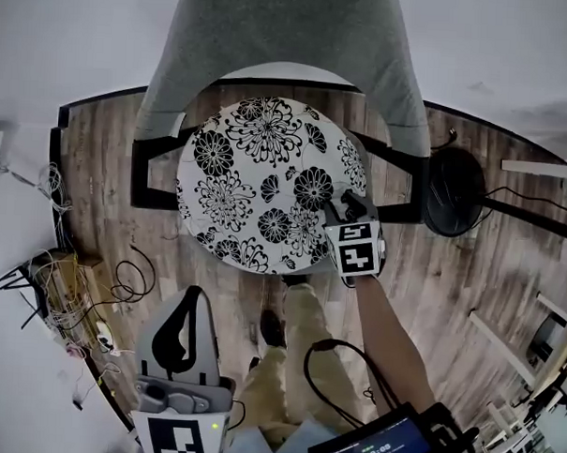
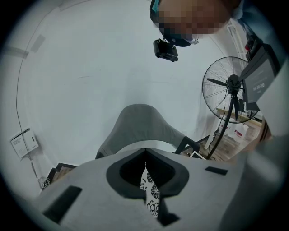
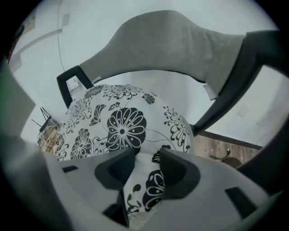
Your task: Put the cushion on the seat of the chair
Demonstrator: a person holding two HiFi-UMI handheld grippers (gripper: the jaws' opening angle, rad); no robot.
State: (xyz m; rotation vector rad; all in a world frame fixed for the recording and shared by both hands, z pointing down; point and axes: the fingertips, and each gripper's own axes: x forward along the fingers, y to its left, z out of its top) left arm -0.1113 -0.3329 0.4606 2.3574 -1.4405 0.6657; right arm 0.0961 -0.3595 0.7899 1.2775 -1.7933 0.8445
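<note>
A round white cushion [image 1: 267, 183] with black flower print lies on the seat of a grey chair [image 1: 273, 42], between its dark armrests. My right gripper [image 1: 345, 207] is at the cushion's front right edge. In the right gripper view the cushion [image 3: 117, 126] fills the middle below the chair's backrest [image 3: 171, 45], and a fold of its edge sits pinched between the right gripper [image 3: 146, 155] jaws. My left gripper [image 1: 191, 297] hangs low at the front left, away from the chair, shut with nothing in it. In the left gripper view the left gripper [image 2: 145, 151] points at the chair [image 2: 140, 126].
A standing fan [image 1: 454, 191] is on the wooden floor right of the chair, also visible as the fan [image 2: 232, 90] in the left gripper view. Tangled cables [image 1: 74, 296] lie at the left by the wall. The person's legs [image 1: 296, 362] and a tablet [image 1: 386, 446] are in front.
</note>
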